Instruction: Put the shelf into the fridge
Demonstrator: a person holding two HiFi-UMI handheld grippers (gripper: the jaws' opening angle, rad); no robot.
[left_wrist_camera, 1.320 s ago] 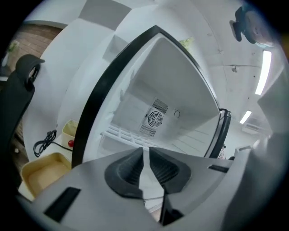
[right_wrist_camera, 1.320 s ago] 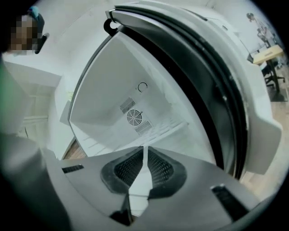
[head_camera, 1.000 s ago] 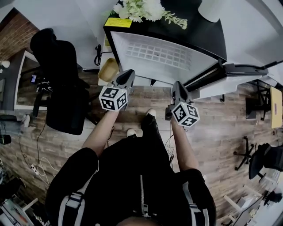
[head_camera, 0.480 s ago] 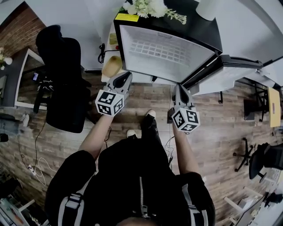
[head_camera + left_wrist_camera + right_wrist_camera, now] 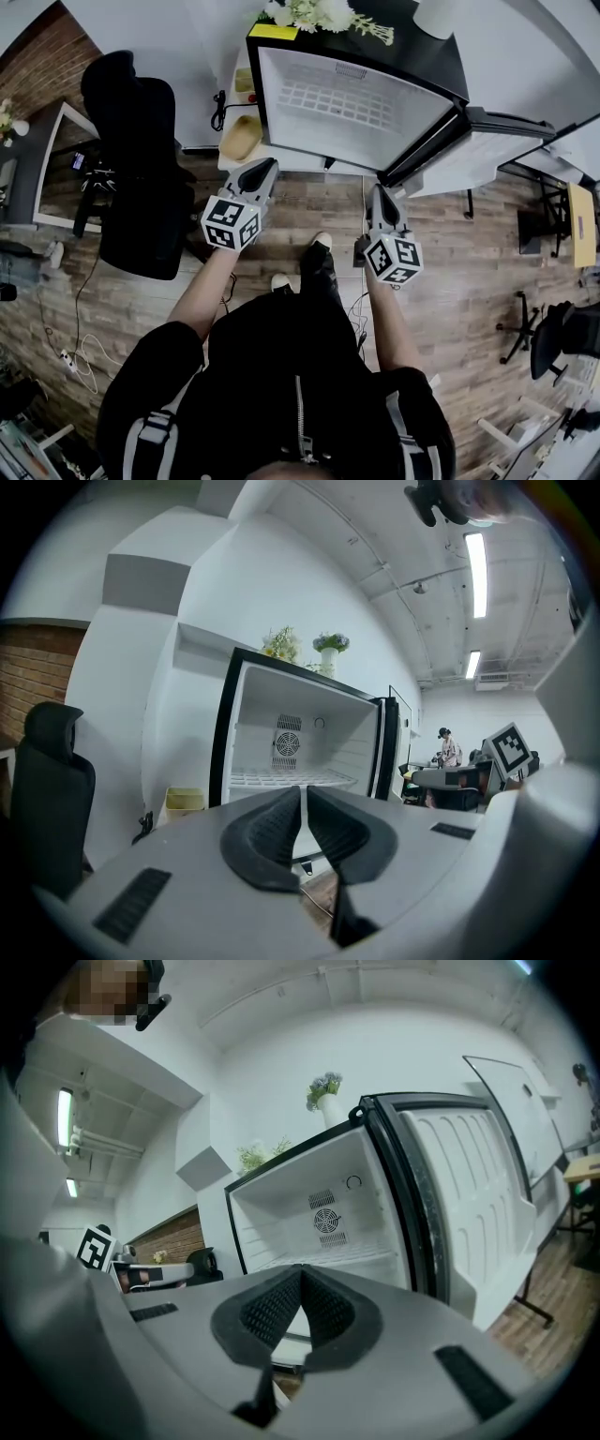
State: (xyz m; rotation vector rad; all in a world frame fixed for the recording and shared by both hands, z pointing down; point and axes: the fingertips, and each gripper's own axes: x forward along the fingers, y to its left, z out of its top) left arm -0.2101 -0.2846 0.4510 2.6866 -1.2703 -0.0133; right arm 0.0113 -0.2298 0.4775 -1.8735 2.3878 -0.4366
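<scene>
Hovering before the open fridge [image 5: 319,142], the left gripper [image 5: 266,167] and right gripper [image 5: 377,190] are clenched on nothing. Both have eased back slightly; the wire shelf [image 5: 339,101] sits inside, ahead of the jaws, suggesting placement is complete.

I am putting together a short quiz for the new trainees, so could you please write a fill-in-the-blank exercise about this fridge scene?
1. The door of the fridge stands ____.
2. The shelf lies ____ the fridge.
3. The left tool and the right tool are both ____ and hold nothing.
4. The flowers stand on ____ of the fridge.

Missing words: open; inside; shut; top.
</scene>
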